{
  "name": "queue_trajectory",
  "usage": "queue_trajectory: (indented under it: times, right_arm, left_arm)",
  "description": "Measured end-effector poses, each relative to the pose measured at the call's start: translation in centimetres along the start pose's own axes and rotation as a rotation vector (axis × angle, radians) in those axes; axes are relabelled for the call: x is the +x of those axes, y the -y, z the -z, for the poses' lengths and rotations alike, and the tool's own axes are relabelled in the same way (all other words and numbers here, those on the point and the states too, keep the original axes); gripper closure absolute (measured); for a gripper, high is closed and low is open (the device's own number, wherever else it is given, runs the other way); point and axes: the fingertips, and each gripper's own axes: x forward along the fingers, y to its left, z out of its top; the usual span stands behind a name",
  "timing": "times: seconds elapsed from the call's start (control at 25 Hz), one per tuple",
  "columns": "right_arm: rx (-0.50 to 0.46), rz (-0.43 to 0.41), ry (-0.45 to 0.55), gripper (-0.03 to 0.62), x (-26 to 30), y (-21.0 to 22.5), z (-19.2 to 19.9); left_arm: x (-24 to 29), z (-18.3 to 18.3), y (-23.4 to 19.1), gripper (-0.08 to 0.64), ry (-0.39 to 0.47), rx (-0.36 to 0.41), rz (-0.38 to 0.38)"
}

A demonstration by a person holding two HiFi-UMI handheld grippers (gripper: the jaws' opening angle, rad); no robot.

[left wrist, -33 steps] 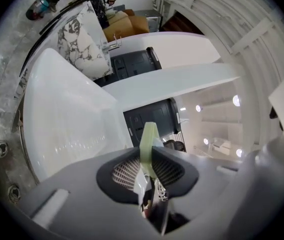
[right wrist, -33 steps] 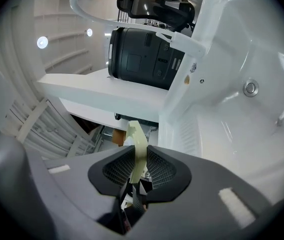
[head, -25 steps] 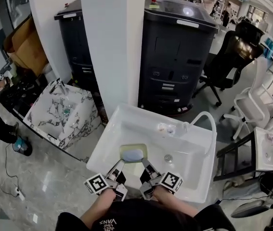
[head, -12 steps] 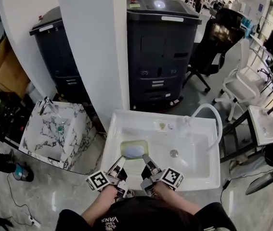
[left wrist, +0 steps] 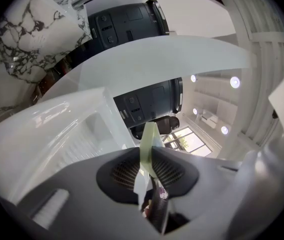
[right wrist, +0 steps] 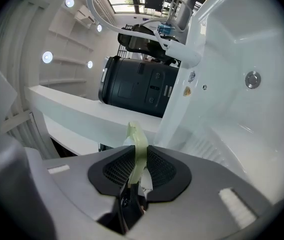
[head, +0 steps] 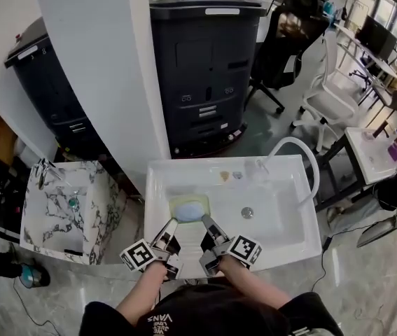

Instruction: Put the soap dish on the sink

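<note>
where the soap dish is: the soap dish [head: 181, 200], pale green with a blue soap [head: 190, 211] in it, is held over the left front part of the white sink [head: 293, 238], inside the line of its edge; whether it clears the basin floor cannot be told from above.
left tool: the left tool [head: 169, 227] is closed narrow on the dish's near left edge; in the left gripper view the thin green rim [left wrist: 149, 143] stands pinched between the dark pads.
right tool: the right tool [head: 206, 225] grips the near right edge the same way, the green rim [right wrist: 137, 145] clamped between its pads.
direction: the dish lies straight ahead of both tools, away from the person, bridging the gap between their tips.
long axis: it seems to run across the person's front, from one tool to the other, though the dish looks nearly as deep as it is wide.
nearer hand: neither; the tools sit side by side and share the load evenly.
landing spot: the back ledge [head: 191, 170] lies beyond the dish, with small items on it further right.
judgement: reaching that ledge likely means pushing forward with both tools kept level and together, or the soap may slide.
not the target: the marbled sink [head: 58, 222] stands well apart to the left.
</note>
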Motion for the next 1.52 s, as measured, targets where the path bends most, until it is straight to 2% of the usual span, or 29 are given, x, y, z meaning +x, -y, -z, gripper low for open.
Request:
queue_trajectory:
  times: [0.32,0.6,0.76,1.0,1.16,1.52]
  right_arm:
    - [0.026,0.036,-0.013,0.52,3.0,2.5,-1.2]
    - [0.042,0.052,-0.04,0.52,5.7,4.8,-2.1]
    - [0.041,0.07,-0.059,0.52,6.9,5.9,-2.7]
    - [0.046,0.095,-0.073,0.519,8.3,7.6,-3.5]
    - [0.061,0.111,-0.079,0.518,9.1,8.8,-3.6]
    - [0.088,0.158,-0.089,0.518,10.2,11.0,-3.9]
  left_arm:
    - [2.9,-1.3,-2.4,0.436,0.0,-0.011,-0.029]
    - [5.0,-2.3,-4.9,0.436,0.034,-0.031,-0.063]
    - [5.9,-2.4,-6.3,0.436,0.042,-0.07,-0.116]
    - [7.8,-2.8,-7.7,0.434,0.049,-0.065,-0.104]
    - [8.4,-3.0,-8.9,0.434,0.054,-0.068,-0.125]
    - [9.6,-3.0,-10.9,0.434,0.021,-0.093,-0.183]
